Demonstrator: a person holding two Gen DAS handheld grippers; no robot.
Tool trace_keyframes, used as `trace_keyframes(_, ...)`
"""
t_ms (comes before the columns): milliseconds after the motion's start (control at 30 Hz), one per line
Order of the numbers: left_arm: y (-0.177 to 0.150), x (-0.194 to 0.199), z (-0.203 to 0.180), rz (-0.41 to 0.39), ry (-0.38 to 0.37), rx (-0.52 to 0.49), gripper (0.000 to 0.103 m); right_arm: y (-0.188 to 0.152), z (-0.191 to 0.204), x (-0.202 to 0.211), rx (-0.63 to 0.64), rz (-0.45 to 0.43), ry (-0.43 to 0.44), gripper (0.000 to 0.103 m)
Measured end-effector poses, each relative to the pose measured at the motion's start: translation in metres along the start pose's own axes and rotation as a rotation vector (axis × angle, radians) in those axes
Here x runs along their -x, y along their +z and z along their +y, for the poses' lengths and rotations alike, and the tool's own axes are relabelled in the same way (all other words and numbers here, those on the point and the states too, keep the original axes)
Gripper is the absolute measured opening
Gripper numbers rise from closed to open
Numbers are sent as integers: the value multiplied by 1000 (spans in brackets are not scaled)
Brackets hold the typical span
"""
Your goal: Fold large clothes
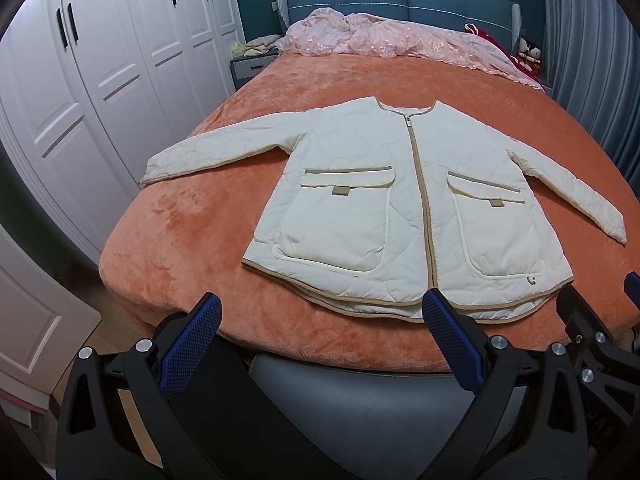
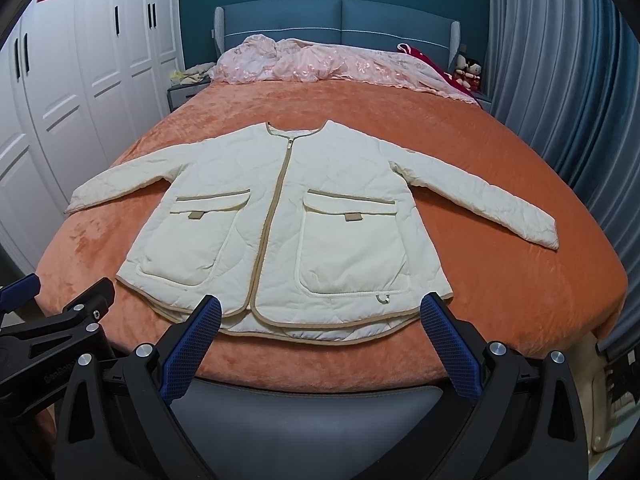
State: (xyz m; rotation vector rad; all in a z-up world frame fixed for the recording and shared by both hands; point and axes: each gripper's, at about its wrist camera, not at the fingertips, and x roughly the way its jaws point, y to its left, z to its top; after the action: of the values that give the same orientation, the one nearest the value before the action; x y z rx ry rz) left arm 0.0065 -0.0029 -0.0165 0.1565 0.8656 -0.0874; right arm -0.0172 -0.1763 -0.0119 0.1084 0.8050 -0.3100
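Lying flat just beyond both wide, empty jaws (hem nearest), the cream jacket (image 1: 400, 208) on the orange bedspread (image 2: 500, 280).

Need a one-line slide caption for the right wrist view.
Open right gripper hovers at the hem of a zipped cream quilted jacket laid flat, sleeves spread, on an orange bedspread.

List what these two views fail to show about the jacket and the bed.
- Jacket back: lies face up in both views, underside hidden against the orange blanket.
- Pocket contents: flaps shut.
- Small mark by the hem: too small to read.
- Bed's near edge: covered by the open left gripper and the open right gripper.
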Motion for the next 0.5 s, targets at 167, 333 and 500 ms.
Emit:
trace_keyframes(167, 1, -1, 1, 3, -1, -2, 98, 4, 2, 1, 6, 5, 1, 98)
trace_keyframes(333, 2, -2, 1, 0, -1, 2, 98, 5, 4, 1, 11, 3, 2, 98)
trace_keyframes(500, 3, -3, 2, -4, -4, 6, 98, 7, 6, 3, 19, -1, 3, 98)
